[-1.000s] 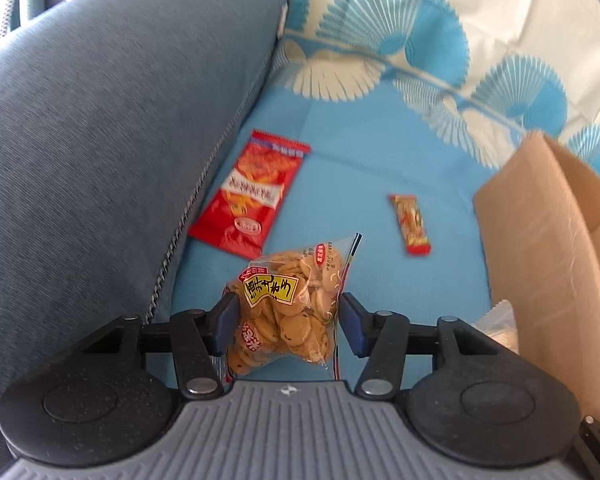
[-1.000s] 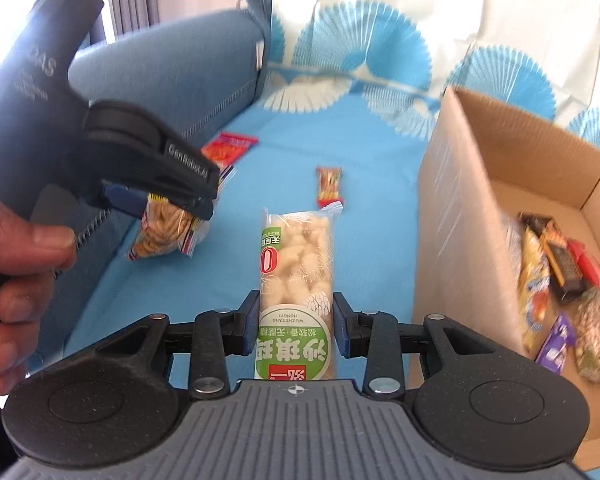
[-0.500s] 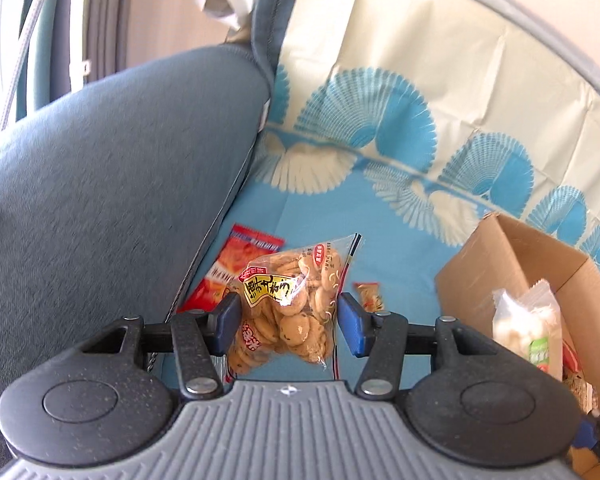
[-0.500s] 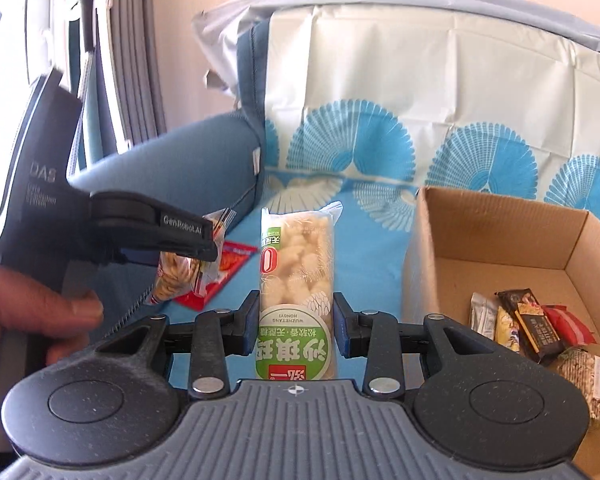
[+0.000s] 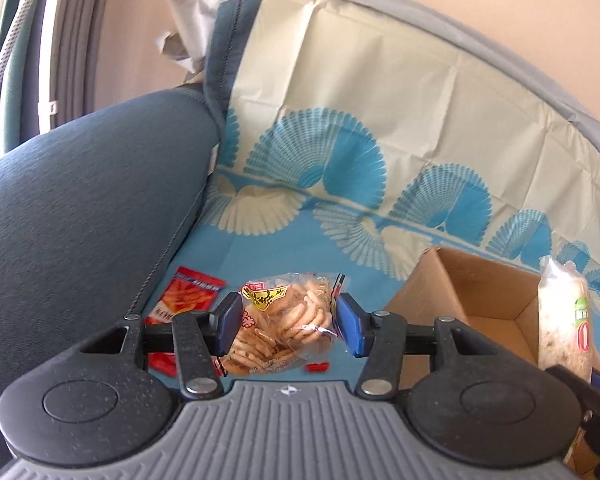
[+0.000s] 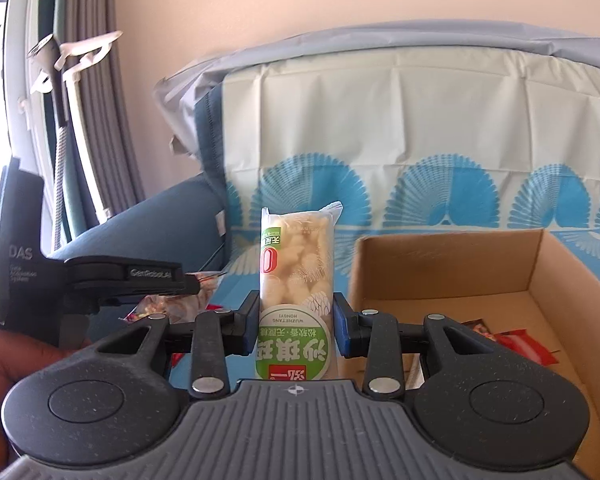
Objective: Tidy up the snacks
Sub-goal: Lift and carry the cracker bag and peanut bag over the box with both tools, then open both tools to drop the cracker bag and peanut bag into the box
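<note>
While my left tool [image 5: 286, 320] pinches the cookie bag [image 5: 288, 328] just left of the box [image 6: 540, 276] and my right tool [image 6: 296, 320] squeezes the puffed snack pack [image 6: 296, 272] beside its near wall, a loose grip could drop either outside the box.

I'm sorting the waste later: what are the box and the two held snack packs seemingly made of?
Box: plain brown cardboard, matte, with folded flaps. Cookie bag in the left claw: thin clear plastic film, glossy and crinkled. Tall pack in the right claw: clear glossy plastic film, partly printed.
</note>
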### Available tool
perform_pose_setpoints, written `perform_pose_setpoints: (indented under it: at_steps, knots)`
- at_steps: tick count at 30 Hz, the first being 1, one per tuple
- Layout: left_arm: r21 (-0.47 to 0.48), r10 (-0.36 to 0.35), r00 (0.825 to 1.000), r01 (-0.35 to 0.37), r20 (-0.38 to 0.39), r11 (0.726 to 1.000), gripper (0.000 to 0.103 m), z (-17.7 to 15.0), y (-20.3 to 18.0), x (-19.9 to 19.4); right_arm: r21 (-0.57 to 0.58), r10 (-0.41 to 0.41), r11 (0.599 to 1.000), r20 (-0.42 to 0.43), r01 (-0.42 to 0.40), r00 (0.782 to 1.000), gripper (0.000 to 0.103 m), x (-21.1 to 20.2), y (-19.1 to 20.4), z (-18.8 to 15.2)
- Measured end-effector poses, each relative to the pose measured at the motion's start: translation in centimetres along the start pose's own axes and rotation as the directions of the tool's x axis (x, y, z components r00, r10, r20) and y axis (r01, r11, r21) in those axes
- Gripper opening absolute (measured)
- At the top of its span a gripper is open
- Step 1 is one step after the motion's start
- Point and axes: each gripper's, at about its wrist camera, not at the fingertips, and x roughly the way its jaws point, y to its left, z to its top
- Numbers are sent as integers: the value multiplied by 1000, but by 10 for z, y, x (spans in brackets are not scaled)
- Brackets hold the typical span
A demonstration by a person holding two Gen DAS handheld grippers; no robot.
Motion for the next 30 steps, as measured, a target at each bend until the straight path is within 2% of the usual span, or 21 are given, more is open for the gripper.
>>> perform_pose_setpoints:
  at_steps: [6, 12, 20, 25, 30]
  knots:
    - [57, -79, 996, 76, 42, 995, 54, 0, -36, -2, 54, -65, 997, 14, 64, 998, 38, -5, -33, 3]
    - [99, -128, 987, 118, 100, 988, 52, -2, -63, -10, 101, -132, 986, 15, 129, 991, 38, -9, -59, 2]
    - [232, -254, 948, 207, 191, 950, 52, -12, -107, -32, 123, -260, 958, -20, 260, 965, 38, -9, -84, -2]
    - [307, -341, 922, 276, 183, 911, 52, -25, -135, -39, 145, -336, 930, -40, 338, 941, 38, -9, -97, -5]
    - [335, -407, 900, 340, 154, 879, 52, -35, -154, -40, 155, -390, 907, -41, 391, 920, 38, -11, -106, -7]
